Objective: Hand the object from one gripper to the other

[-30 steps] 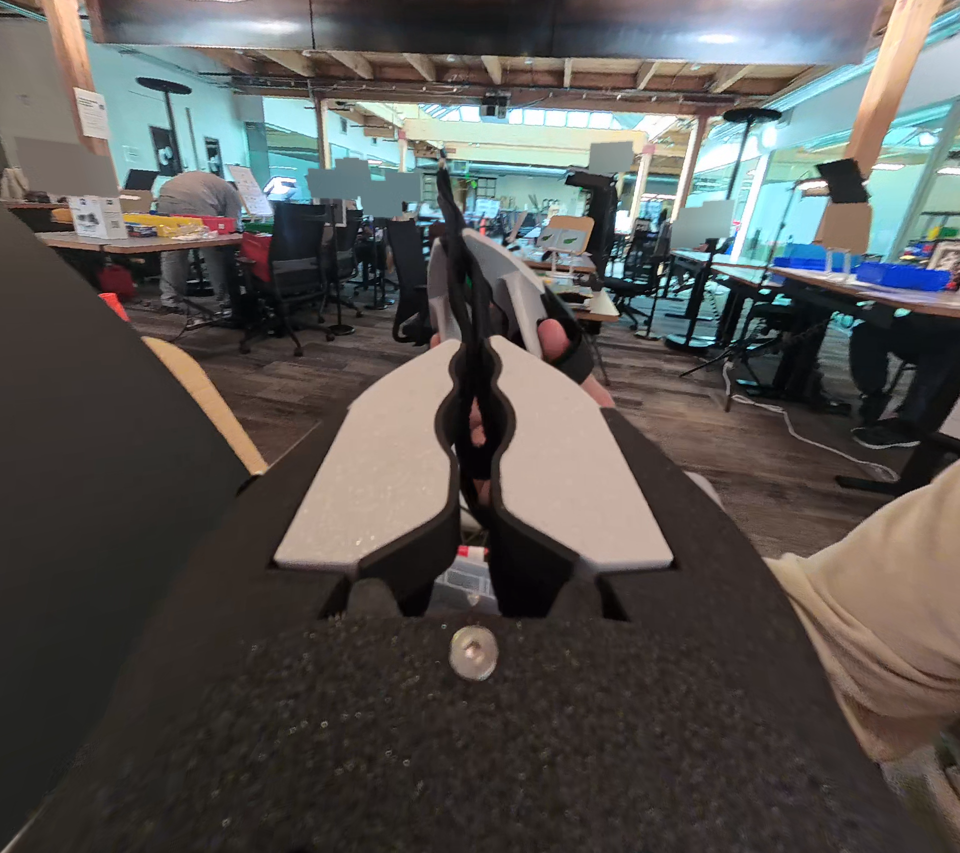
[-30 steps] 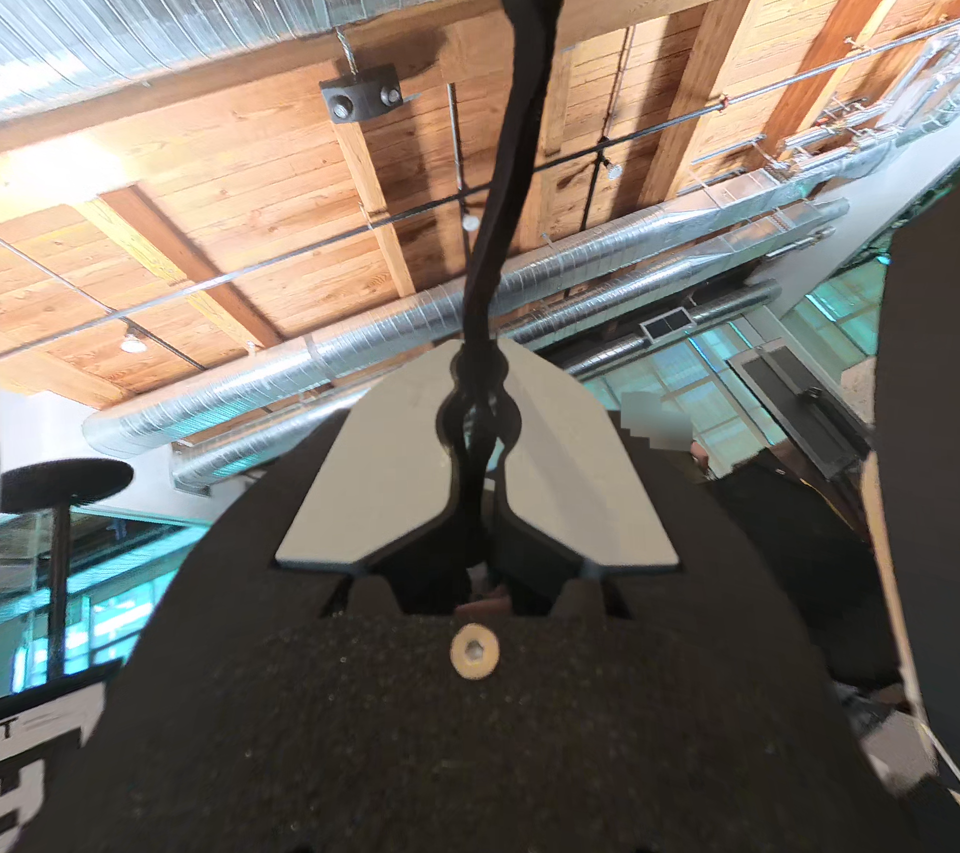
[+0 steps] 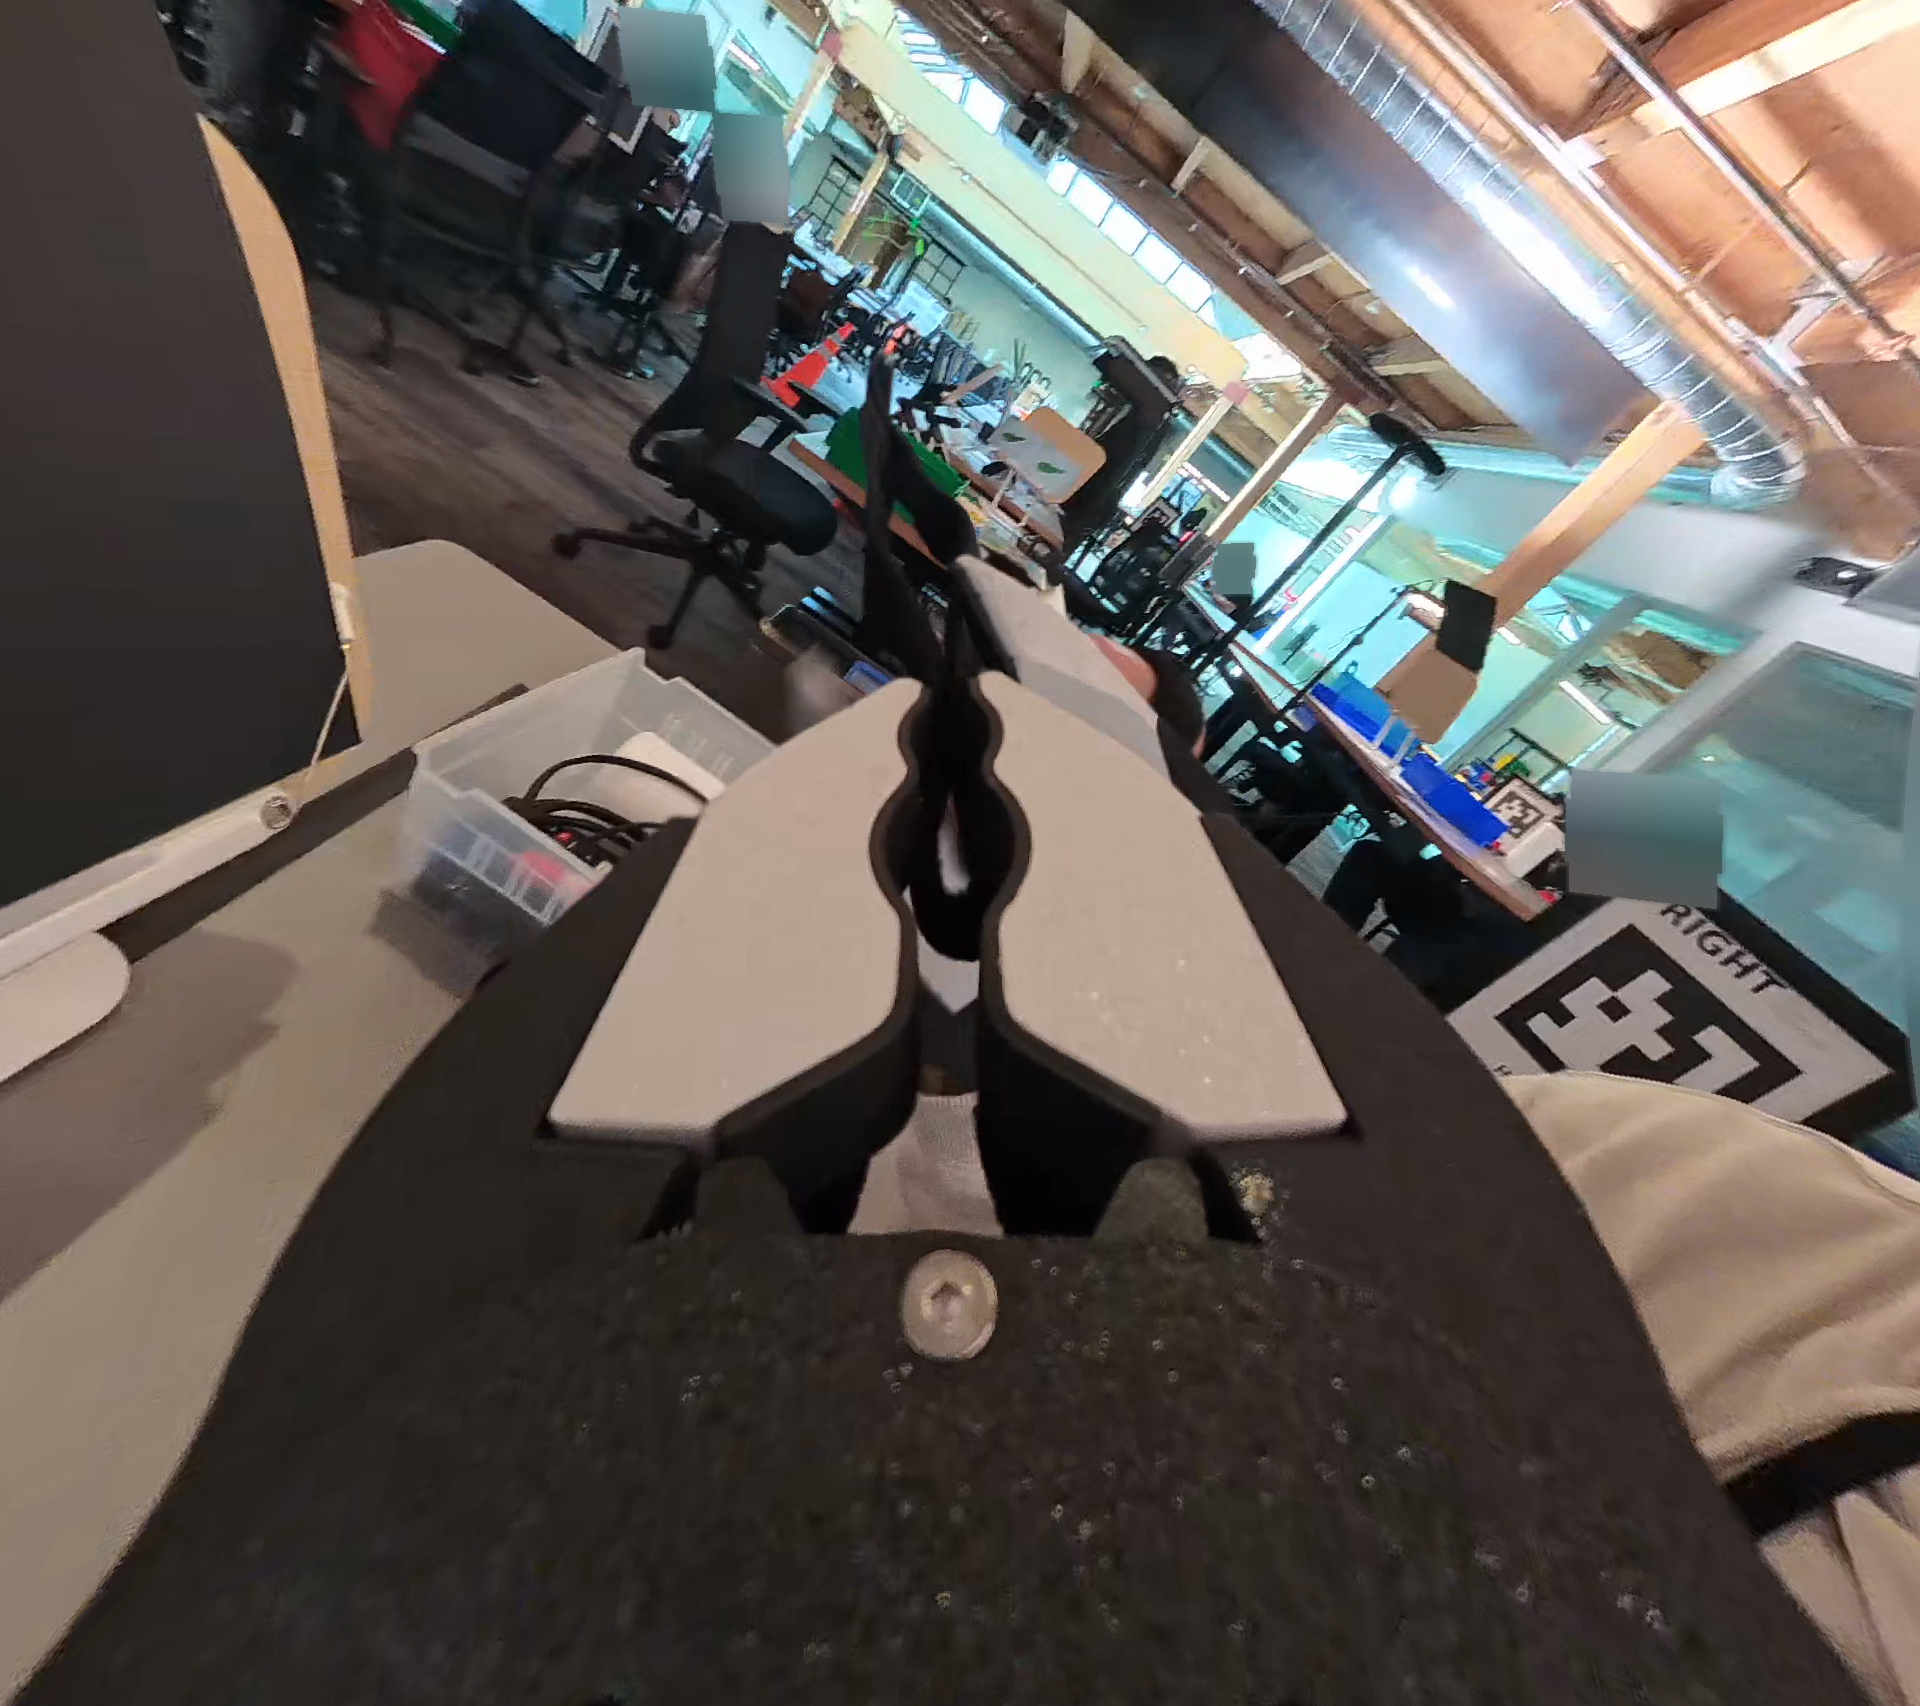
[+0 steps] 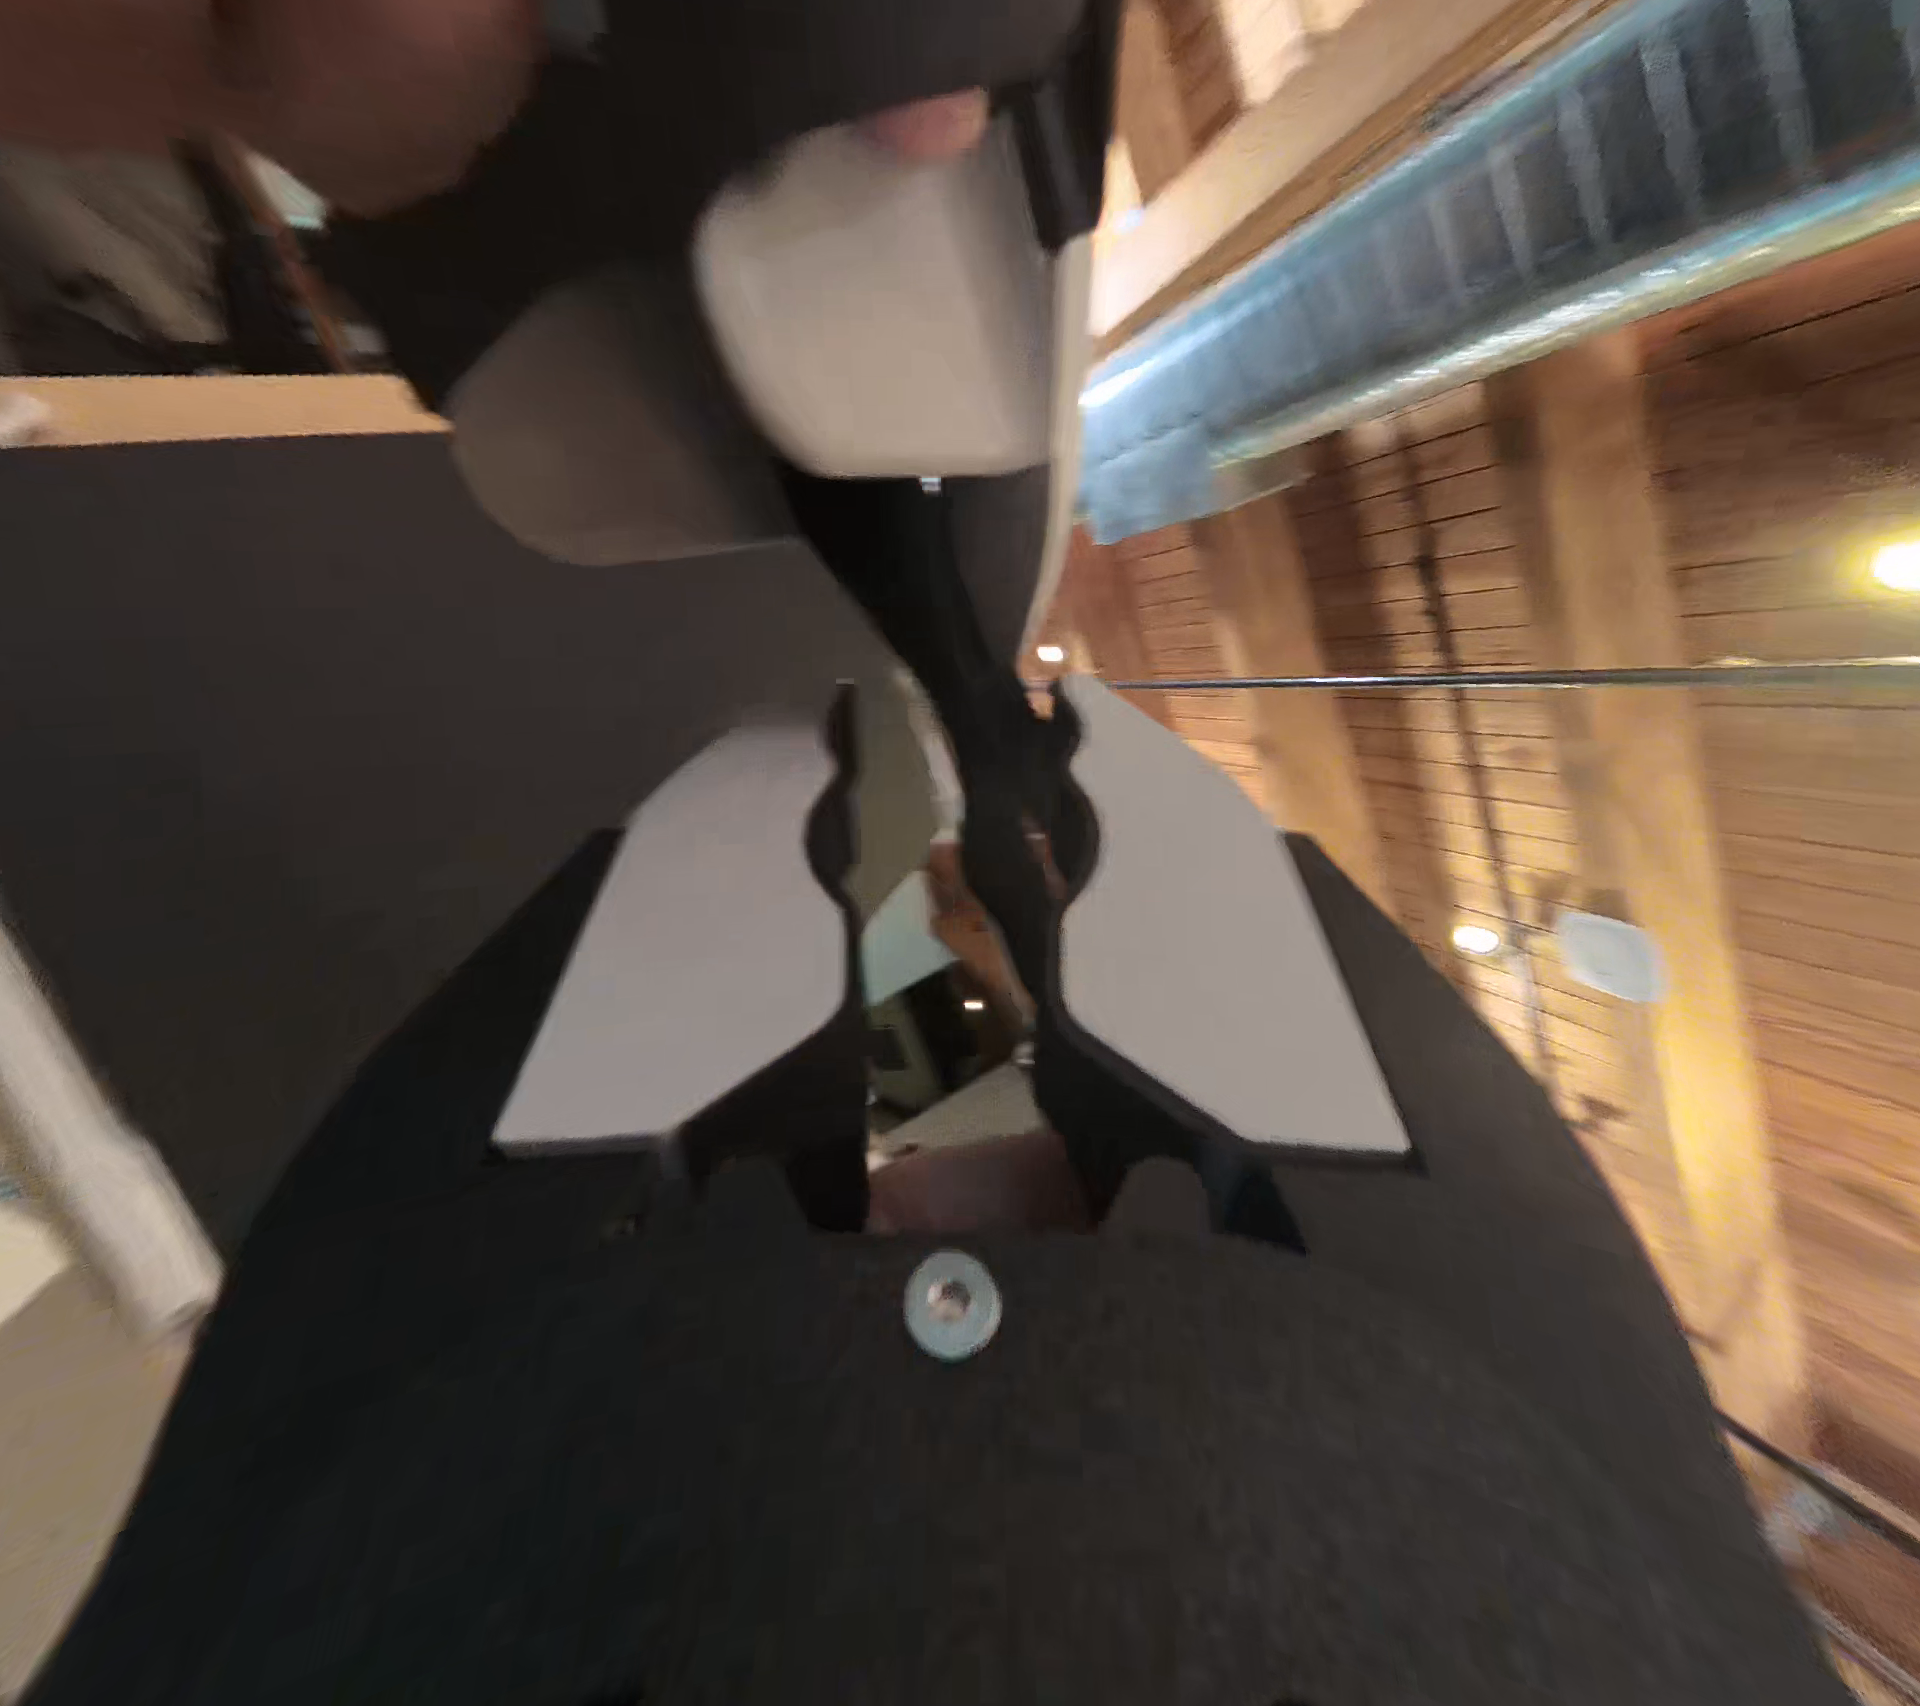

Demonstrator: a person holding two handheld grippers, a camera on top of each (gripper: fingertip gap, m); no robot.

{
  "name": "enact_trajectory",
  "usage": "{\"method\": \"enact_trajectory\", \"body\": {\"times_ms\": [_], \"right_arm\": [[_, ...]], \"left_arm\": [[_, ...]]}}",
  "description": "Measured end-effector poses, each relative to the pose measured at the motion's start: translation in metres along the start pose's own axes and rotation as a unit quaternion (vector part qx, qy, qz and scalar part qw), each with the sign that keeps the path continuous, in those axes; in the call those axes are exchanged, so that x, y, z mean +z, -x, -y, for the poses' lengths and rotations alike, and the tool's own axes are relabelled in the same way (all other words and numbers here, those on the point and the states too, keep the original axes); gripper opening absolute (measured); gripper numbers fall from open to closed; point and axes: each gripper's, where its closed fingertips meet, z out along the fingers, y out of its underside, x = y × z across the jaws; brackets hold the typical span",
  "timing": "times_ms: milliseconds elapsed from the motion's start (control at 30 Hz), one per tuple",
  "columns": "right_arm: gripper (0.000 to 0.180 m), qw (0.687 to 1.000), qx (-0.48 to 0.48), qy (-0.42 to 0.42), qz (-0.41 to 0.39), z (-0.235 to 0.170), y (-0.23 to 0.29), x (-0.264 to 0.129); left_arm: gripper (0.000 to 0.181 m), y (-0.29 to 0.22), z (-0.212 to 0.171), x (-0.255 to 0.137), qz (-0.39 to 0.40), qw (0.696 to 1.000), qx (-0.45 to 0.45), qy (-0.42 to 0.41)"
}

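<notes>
Handover half made: black strap (image 3: 881,503) pinched on one side only.
Low centre of the left view: left gripper (image 3: 951,706) clenched on the strap, free length rising beyond the tips. Centre of the blurred right view: right gripper (image 4: 954,706) released, strap lying against the right-hand pad, ungripped. Could snag on that wavy pad when parting, or slip under a fast pull. Farther off, mid-left: cluttered clear bin (image 3: 582,752), likely landing spot.
</notes>
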Motion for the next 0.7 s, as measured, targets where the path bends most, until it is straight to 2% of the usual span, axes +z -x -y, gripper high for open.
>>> {"method": "enact_trajectory", "body": {"times_ms": [33,67,233,333,400,467,533,600,700], "right_arm": [[0.015,1.0,-0.009,0.001,-0.025,-0.003,-0.006,0.0],[0.006,1.0,-0.013,-0.004,-0.024,-0.004,-0.005,-0.001],[0.005,0.999,-0.008,-0.02,-0.045,-0.002,-0.011,-0.004],[0.005,0.998,0.002,-0.029,-0.05,-0.003,-0.019,-0.007],[0.005,0.997,0.042,-0.035,-0.045,-0.008,-0.027,-0.009],[0.004,0.988,0.143,-0.051,-0.021,-0.011,-0.037,-0.012],[0.005,0.949,0.303,-0.087,0.023,-0.008,-0.051,-0.015],[0.006,0.878,0.449,-0.136,0.093,0.0,-0.061,-0.02],[0.006,0.766,0.584,-0.173,0.206,0.01,-0.061,-0.025]], "left_arm": [[0.004,0.001,0.0,0.001,0.002,1.0,0.001,0.0],[0.005,0.001,0.0,0.002,0.0,1.0,-0.001,-0.001],[0.019,-0.008,0.001,0.003,0.013,0.999,0.047,0.002],[0.028,-0.027,0.016,-0.009,-0.004,0.995,0.087,-0.039],[0.028,-0.038,0.03,-0.023,-0.012,0.99,0.112,-0.086],[0.028,-0.039,0.042,-0.038,0.002,0.983,0.135,-0.127],[0.028,-0.029,0.046,-0.046,0.043,0.977,0.157,-0.135],[0.023,-0.014,0.031,-0.041,0.083,0.976,0.19,-0.064],[0.023,-0.004,0.005,-0.031,0.088,0.966,0.243,0.025]]}}
